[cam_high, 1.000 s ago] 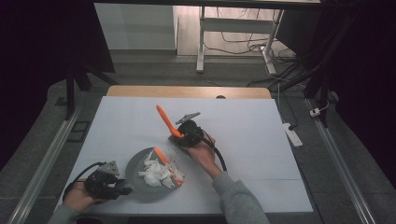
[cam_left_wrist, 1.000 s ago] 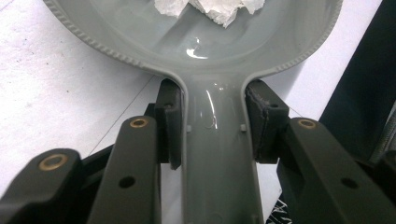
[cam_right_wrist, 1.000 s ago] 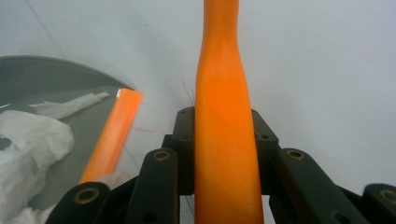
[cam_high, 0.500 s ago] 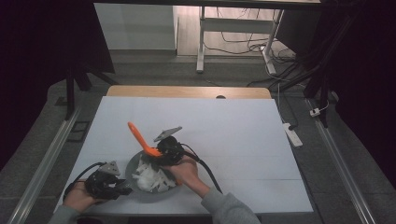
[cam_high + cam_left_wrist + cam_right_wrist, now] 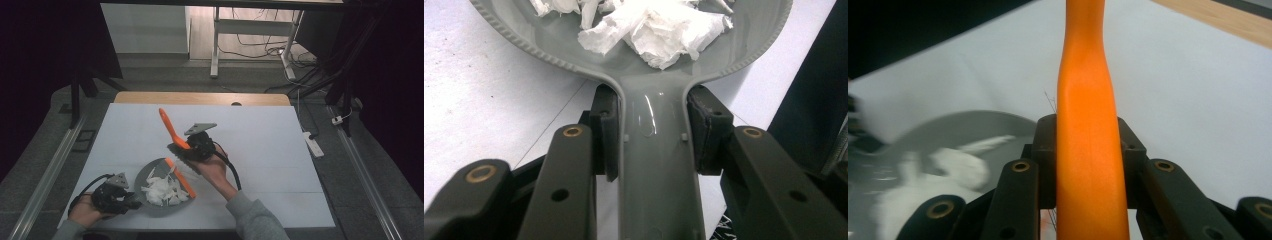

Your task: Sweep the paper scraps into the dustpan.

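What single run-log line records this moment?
left gripper: shut on dustpan handle | right gripper: shut on orange brush | paper scraps: in dustpan | table: white

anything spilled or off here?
Nothing stands out. The torn white paper scraps sit heaped inside the grey dustpan, none visible on the white table. The orange brush is lifted above the pan.

White table cover (image 5: pixel 260 135) over a wooden tabletop (image 5: pixel 200 98); a white power strip (image 5: pixel 313 144) on the grey floor; behind, a white-legged desk (image 5: pixel 216 45) with tangled cables (image 5: pixel 260 42).
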